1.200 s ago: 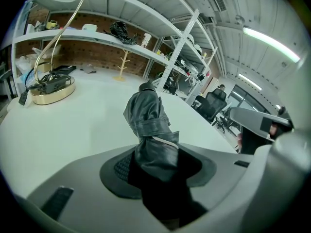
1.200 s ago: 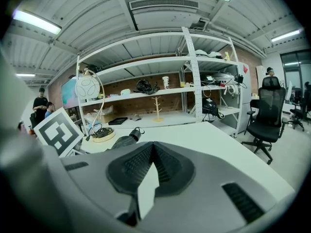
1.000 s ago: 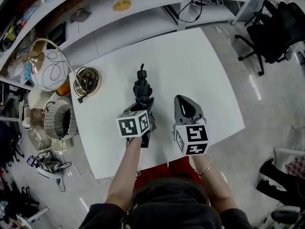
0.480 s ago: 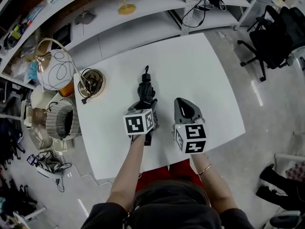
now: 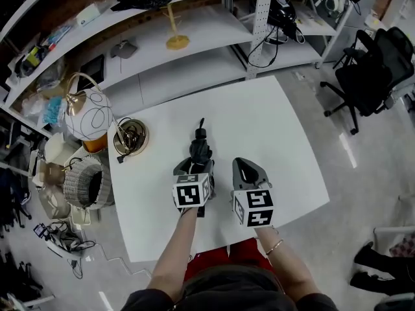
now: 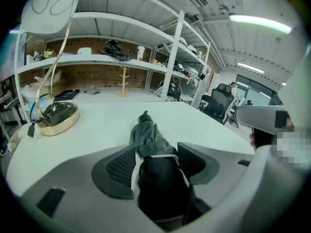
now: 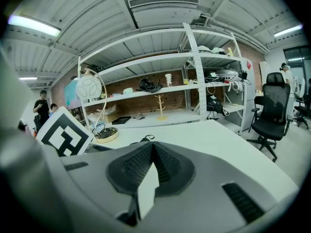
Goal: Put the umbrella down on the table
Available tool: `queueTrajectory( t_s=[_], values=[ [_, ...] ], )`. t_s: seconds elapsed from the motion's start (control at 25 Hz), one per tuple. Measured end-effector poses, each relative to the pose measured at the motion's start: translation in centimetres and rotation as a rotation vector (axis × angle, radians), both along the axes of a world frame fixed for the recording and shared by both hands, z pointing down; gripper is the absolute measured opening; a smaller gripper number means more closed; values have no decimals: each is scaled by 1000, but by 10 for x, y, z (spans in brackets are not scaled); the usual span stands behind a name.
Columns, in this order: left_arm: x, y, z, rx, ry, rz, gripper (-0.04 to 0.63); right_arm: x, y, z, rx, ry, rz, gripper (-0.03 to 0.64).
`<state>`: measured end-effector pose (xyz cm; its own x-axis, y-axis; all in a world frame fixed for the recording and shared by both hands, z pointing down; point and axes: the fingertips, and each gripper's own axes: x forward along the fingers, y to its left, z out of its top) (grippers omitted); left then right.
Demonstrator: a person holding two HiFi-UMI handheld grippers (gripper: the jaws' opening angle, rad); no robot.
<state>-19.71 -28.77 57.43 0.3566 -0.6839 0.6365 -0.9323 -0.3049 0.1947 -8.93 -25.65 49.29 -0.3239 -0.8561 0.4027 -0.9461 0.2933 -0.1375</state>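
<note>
A folded black umbrella (image 5: 200, 149) lies lengthwise on the white table (image 5: 259, 122), its tip pointing away from me. My left gripper (image 5: 194, 167) straddles its near end. In the left gripper view the umbrella (image 6: 151, 142) sits between the jaws of the left gripper (image 6: 158, 161), which are opening; a sliver of table shows between the left pad (image 6: 120, 166) and the fabric. My right gripper (image 5: 244, 168) hovers beside it to the right, apart from the umbrella. In the right gripper view the right gripper (image 7: 151, 148) has its pads meeting at the tip, with nothing between them.
A lamp with a gold base (image 5: 131, 137) and a white globe shade (image 5: 91, 112) stands at the table's left corner. A wicker basket (image 5: 87, 181) sits on the floor beside it. White shelving (image 5: 194, 50) runs behind the table, and a black office chair (image 5: 373, 70) stands at the right.
The umbrella has settled flat onto the table, and the left jaws stand wider around it. The right gripper has stayed beside it.
</note>
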Motion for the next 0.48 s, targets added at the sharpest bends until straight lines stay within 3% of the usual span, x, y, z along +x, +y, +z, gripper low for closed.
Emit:
queueTrajectory(
  t_s=[0.24,0.48],
  values=[
    [-12,-5,-36,127,8,-24,261,-10,2,-14,35,-21,-5,15],
    [-24,3,-74,230,65,-53,256,-16,9,-26,63,-29,-14,15]
  ],
)
